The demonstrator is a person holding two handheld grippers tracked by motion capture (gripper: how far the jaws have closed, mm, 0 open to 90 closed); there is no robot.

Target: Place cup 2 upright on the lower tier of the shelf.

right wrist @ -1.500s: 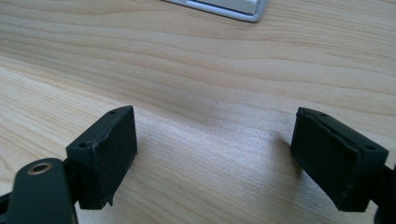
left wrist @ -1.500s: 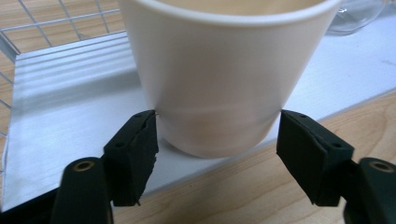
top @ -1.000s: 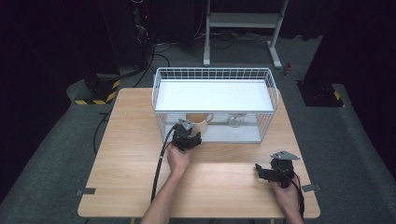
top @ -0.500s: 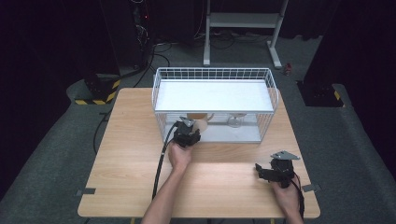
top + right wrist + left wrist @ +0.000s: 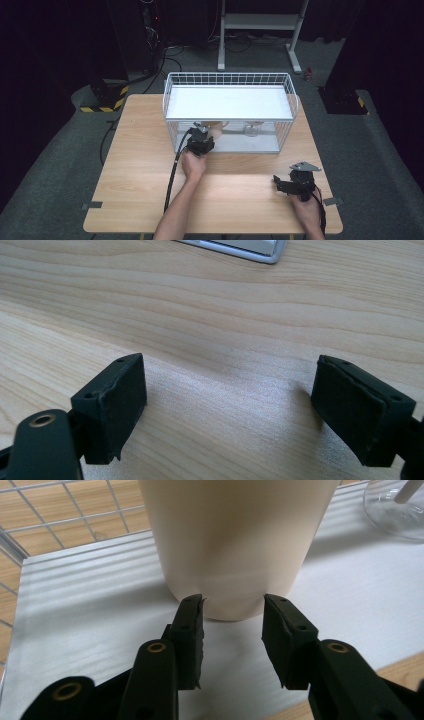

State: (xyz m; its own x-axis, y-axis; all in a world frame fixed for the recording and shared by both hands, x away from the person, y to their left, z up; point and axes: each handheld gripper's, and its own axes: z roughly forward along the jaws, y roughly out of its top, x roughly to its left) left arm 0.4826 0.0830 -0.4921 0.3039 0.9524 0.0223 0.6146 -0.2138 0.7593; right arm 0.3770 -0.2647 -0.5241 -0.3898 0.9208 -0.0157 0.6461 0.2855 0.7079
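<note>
A cream cup [image 5: 235, 540] stands on the white mat on the lower level of a wire rack [image 5: 230, 80]; from above the cup [image 5: 218, 131] shows through the rack's front. My left gripper [image 5: 233, 602] reaches in from the front. Its jaws have just been closing, and their tips now press on the cup's lower wall on either side. In the high view the left gripper [image 5: 205, 133] sits at the rack's front left. My right gripper [image 5: 279, 184] rests low over the table at the front right. It stands open [image 5: 230, 390] over bare wood.
A clear stemmed glass [image 5: 251, 130] stands on the same mat to the right of the cup, and its base [image 5: 395, 510] shows at the far right. The rack's white top panel [image 5: 230, 102] covers the cup from above. Light wooden table [image 5: 140, 165] surrounds the rack.
My left gripper has edged a little farther into the rack's front, up against the cup. The right gripper and hand have stayed where they were.
</note>
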